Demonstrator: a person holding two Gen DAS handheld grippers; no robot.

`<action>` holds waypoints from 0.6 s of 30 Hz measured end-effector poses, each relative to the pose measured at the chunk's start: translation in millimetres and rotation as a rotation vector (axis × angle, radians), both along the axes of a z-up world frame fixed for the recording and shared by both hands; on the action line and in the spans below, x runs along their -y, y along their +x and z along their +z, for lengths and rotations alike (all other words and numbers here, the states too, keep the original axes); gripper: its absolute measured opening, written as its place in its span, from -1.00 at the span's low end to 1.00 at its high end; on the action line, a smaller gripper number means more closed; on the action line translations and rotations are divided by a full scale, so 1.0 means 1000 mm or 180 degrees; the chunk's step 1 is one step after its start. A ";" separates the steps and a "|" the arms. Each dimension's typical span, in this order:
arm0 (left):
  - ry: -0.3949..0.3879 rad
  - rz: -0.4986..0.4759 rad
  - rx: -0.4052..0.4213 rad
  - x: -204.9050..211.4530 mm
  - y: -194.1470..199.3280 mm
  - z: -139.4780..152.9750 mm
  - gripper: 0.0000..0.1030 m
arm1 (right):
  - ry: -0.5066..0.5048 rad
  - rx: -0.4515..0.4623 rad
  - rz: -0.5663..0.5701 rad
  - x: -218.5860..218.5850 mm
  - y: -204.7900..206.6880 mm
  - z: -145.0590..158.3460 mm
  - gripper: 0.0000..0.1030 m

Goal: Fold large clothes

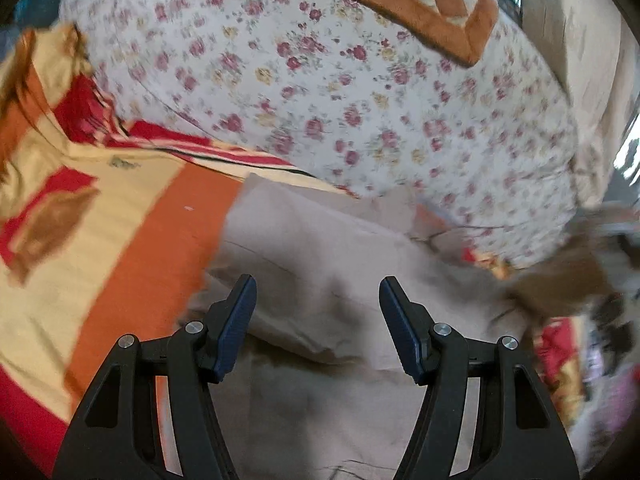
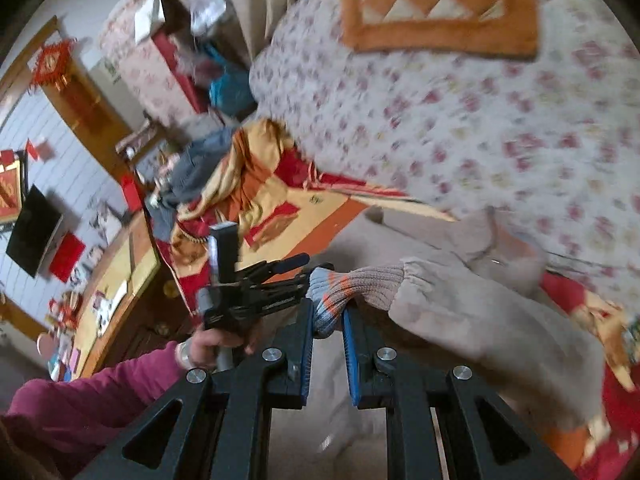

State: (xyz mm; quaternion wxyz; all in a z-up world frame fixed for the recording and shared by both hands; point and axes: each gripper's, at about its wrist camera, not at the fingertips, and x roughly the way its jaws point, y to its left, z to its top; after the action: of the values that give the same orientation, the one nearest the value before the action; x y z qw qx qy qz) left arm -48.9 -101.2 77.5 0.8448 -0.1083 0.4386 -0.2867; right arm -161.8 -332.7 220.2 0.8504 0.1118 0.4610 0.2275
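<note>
The beige garment point(image 1: 320, 264) lies on the bed, on the orange-and-red blanket point(image 1: 132, 248), just in front of the rolled floral quilt point(image 1: 360, 100). The right gripper point(image 2: 328, 316) is clenched on the garment's ribbed cuff point(image 2: 348, 292), with the sleeve point(image 2: 472, 308) trailing off toward the quilt. The left gripper point(image 1: 318, 320) hangs released above the garment's body, its jaws apart with nothing between them. The step in hand looks like folding the sleeve in: the cuff is lifted and ready to be carried across. The next move calls for laying that cuff flat over the body, away from the quilt, while the left gripper pins or smooths the cloth so it doesn't drag
</note>
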 end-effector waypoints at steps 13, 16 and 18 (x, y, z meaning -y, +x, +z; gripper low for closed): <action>-0.0349 0.0029 -0.0518 -0.003 0.022 -0.028 0.55 | 0.0760 -0.0807 -0.0697 0.008 0.065 -0.151 0.01; -0.0380 -0.0092 -0.0450 0.003 0.017 -0.026 0.59 | 0.0868 -0.0546 -0.0848 0.043 0.017 -0.129 0.02; -0.0344 -0.0199 -0.0372 0.011 0.011 -0.024 0.63 | 0.0843 -0.0348 -0.1023 0.071 -0.022 -0.113 0.18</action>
State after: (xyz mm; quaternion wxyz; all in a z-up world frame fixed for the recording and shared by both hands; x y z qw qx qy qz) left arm -38.2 -112.3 53.0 0.8013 -0.1567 0.4742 -0.3293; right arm -183.7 -403.4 106.8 0.8274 0.3067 0.4488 0.1411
